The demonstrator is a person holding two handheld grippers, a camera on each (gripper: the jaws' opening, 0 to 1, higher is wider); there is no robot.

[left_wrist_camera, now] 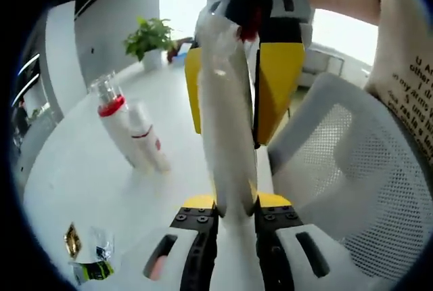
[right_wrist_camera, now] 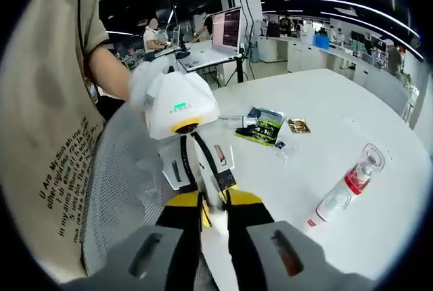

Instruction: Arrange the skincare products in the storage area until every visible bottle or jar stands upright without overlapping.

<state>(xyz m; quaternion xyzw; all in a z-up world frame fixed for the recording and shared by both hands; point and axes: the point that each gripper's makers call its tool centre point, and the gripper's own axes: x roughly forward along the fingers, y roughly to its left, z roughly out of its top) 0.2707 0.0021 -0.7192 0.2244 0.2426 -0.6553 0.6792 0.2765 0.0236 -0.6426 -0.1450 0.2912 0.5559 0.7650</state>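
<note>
Right, both tools are on the same white tube (left_wrist_camera: pixel 226 122), held up in the air above the counter (left_wrist_camera: pixel 81 169), nr its edge. The left tool (left_wrist_camera: pixel 233 203) is clamped on one end of the tube; the right tool (left_wrist_camera: pixel 254 68) comes in from the far side w/ its yellow jaws closed round the other end. In the right gripper view the right tool (right_wrist_camera: pixel 215 204) pinches that same pale tube between its jaws, and the left tool (right_wrist_camera: pixel 196 162) faces it head-on.

On the counter two bottles stand upright, touching: a red-collared bottle (left_wrist_camera: pixel 115 125) w/ a clear cap and a shorter white bottle (left_wrist_camera: pixel 150 139) just beside it. Small packets (right_wrist_camera: pixel 264 127) lie farther along.

Judgement: this looks like a hand-over or re-grip before the tube gets stood up. Best to let one tool release only once the other has a firm hold, then turn the tube vertical.

Room: plenty of bare counter round the two bottles, so set down near but apart. A mesh chair (left_wrist_camera: pixel 352 169) sits close by the edge, so swing clear of it.
</note>
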